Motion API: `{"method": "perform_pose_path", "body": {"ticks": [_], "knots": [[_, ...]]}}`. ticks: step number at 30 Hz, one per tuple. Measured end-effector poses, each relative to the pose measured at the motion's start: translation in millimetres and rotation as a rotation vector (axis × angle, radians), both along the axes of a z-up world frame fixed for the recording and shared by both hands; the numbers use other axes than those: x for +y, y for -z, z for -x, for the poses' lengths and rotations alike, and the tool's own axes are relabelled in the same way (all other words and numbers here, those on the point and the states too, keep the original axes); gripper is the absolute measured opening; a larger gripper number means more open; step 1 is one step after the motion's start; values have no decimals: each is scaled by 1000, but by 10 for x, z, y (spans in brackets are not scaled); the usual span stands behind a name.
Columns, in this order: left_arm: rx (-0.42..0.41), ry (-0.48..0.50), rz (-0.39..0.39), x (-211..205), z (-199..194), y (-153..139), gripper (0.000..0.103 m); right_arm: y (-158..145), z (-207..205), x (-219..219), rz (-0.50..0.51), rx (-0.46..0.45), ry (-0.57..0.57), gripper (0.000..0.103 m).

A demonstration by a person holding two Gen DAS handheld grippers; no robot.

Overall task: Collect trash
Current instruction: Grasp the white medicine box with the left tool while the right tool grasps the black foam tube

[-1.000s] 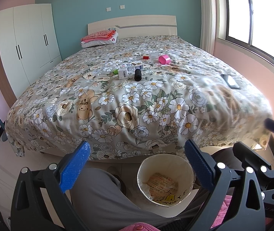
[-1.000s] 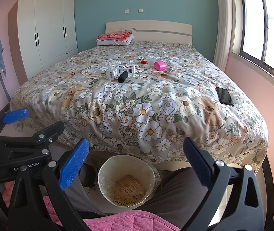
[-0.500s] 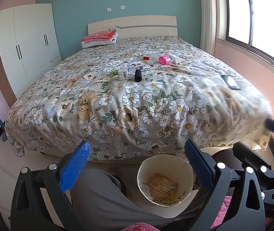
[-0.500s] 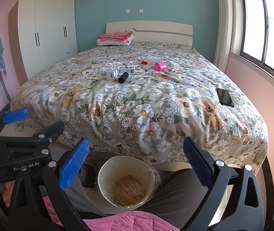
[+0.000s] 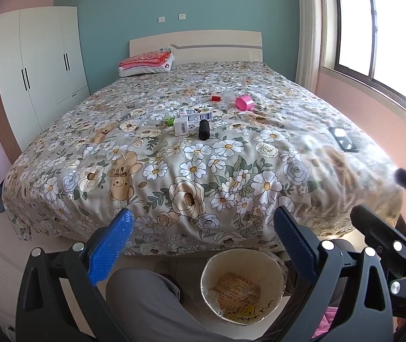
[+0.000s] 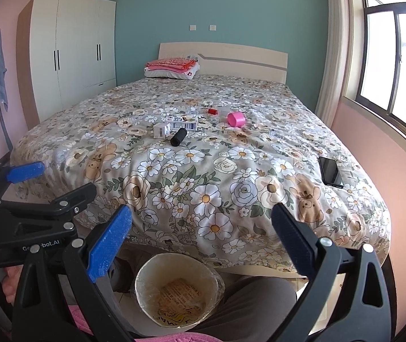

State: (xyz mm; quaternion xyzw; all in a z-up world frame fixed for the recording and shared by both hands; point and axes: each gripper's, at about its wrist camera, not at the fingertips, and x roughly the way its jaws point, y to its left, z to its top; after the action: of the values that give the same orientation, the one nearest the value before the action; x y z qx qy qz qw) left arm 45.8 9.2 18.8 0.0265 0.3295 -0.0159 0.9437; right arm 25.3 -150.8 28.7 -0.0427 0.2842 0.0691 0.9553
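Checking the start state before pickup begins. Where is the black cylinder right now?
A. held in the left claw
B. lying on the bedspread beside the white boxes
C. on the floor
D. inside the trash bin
B: the black cylinder lies on the bedspread next to the white boxes, with both claws open and empty.

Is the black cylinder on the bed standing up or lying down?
Lying down: the black cylinder rests on its side on the bedspread, beside the white boxes.

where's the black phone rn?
The flat black phone lies on the floral bedspread near the bed's window-side edge, right in both wrist views, well apart from the small black cylinder and boxes mid-bed.
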Motion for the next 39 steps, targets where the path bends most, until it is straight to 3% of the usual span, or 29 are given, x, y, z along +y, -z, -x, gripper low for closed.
{"method": "perform_pose_path", "body": {"ticks": [7,15,24,29,39], "knots": [[-1,-40,15,94,-605,-84,100,-143,-601,-94,-9,10,14,96],[39,-87,68,349,-1514,-119,100,-62,-1392,62,-46,69,-22,96],[82,-104,131,536,-2469,8,100,337,-2394,442,-46,150,-65,96],[105,-87,179,634,-3008,234,100,663,-3009,577,-66,193,-71,96],[165,-40,197,787,-3950,827,98,1312,-3981,826,-128,256,-53,96]]}}
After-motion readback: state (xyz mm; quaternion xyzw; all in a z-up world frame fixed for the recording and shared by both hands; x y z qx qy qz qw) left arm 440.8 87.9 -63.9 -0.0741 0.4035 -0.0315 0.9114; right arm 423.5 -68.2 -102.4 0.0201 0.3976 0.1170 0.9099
